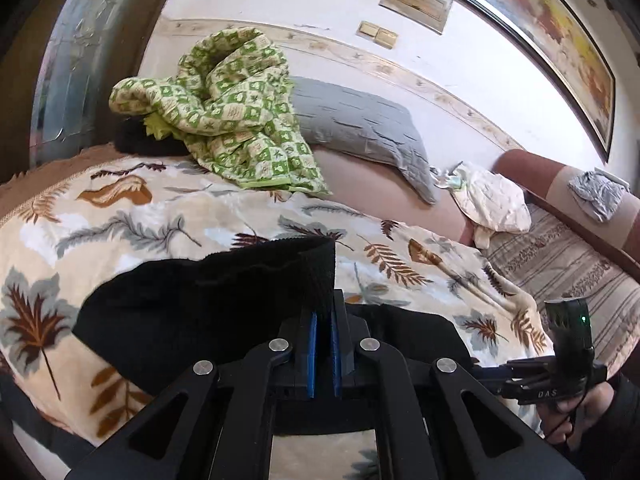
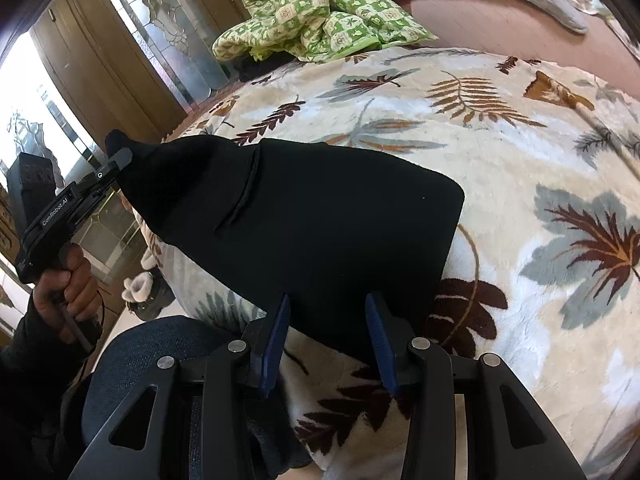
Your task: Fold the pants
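Observation:
Black pants (image 2: 320, 220) lie folded on the leaf-patterned blanket (image 2: 500, 160) of a bed. In the left wrist view my left gripper (image 1: 324, 316) is shut on a ribbed edge of the pants (image 1: 224, 292), and the fabric stands up out of its blue pads (image 1: 312, 344). The right wrist view shows that same left gripper (image 2: 123, 159) at the far left, lifting a pinched corner off the bed, with a hand (image 2: 68, 280) on its handle. My right gripper (image 2: 328, 300) hovers at the pants' near edge, its blue pads (image 2: 276, 336) apart and pressing on nothing.
A crumpled green checked quilt (image 1: 224, 120) and a grey pillow (image 1: 360, 128) lie at the bed's far side. A cream cloth (image 1: 496, 204) and a grey cloth (image 1: 598, 194) lie to the right. A dark blue seat (image 2: 152, 352) and slippers (image 2: 138, 284) sit beside the bed's near edge.

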A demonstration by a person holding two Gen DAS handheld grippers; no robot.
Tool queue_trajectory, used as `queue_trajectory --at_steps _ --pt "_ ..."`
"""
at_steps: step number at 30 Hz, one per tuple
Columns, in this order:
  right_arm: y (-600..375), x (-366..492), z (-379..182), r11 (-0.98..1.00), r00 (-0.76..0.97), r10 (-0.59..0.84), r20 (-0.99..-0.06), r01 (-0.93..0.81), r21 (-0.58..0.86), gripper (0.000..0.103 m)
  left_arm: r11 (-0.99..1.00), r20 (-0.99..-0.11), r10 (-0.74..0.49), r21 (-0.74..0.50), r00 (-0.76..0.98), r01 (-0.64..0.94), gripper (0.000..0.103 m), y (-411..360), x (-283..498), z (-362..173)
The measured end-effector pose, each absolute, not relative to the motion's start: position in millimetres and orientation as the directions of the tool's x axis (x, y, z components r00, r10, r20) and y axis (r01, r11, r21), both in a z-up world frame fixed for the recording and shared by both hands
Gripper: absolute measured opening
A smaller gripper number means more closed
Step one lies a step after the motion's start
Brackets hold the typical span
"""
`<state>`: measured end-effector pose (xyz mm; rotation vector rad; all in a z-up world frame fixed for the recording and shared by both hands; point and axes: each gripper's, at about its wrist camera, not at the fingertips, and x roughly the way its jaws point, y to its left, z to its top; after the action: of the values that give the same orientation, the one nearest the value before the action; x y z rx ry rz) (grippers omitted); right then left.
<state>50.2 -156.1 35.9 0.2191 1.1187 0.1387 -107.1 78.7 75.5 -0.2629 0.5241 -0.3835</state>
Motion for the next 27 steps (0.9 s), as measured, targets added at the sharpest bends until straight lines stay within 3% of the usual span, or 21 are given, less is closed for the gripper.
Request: queue_trajectory --at_steps 5,10,14,16,22,25,26,27 --pt "-154.9 49.6 36.3 0.971 0.431 0.218 -0.876 -0.001 0.241 0.041 0.859 -0.428 -0.349 -0.501 0.834 0.102 0.006 150.4 -90.2 63.1" --pt "-152.8 50.6 36.4 0.973 0.429 0.208 -0.879 0.000 0.230 0.041 0.729 -0.545 -0.248 -0.650 0.801 -0.217 0.029 234.1 -92.9 19.7" --pt "-153.4 51.7 35.4 0.974 0.429 0.206 -0.879 -0.001 0.228 0.041 0.603 -0.511 -0.385 -0.770 0.769 -0.210 0.031 233.1 -105.0 -5.3" --pt "-153.1 51.7 35.0 0.974 0.431 0.205 -0.879 0.000 0.227 0.041 0.524 -0.467 -0.445 -0.828 0.764 -0.201 0.036 232.0 -97.5 -15.9" --pt "-152.8 50.3 35.0 0.975 0.435 0.202 -0.877 -0.006 0.221 0.041 0.440 -0.399 -0.444 -0.877 0.802 -0.193 0.052 225.9 -76.6 -25.9" --pt "-152.7 51.1 34.7 0.976 0.434 0.199 -0.879 -0.006 0.217 0.041 0.427 -0.385 -0.424 -0.883 0.820 -0.194 0.044 224.9 -54.5 -34.5" --pt "-153.0 51.4 34.5 0.976 0.433 0.198 -0.879 -0.007 0.217 0.041 0.420 -0.390 -0.416 -0.884 0.822 -0.207 0.033 223.5 -51.4 -36.2" --pt "-153.1 51.3 34.5 0.976 0.433 0.198 -0.879 -0.007 0.216 0.041 0.423 -0.411 -0.409 -0.877 0.815 -0.230 0.011 222.1 -47.6 -41.2"
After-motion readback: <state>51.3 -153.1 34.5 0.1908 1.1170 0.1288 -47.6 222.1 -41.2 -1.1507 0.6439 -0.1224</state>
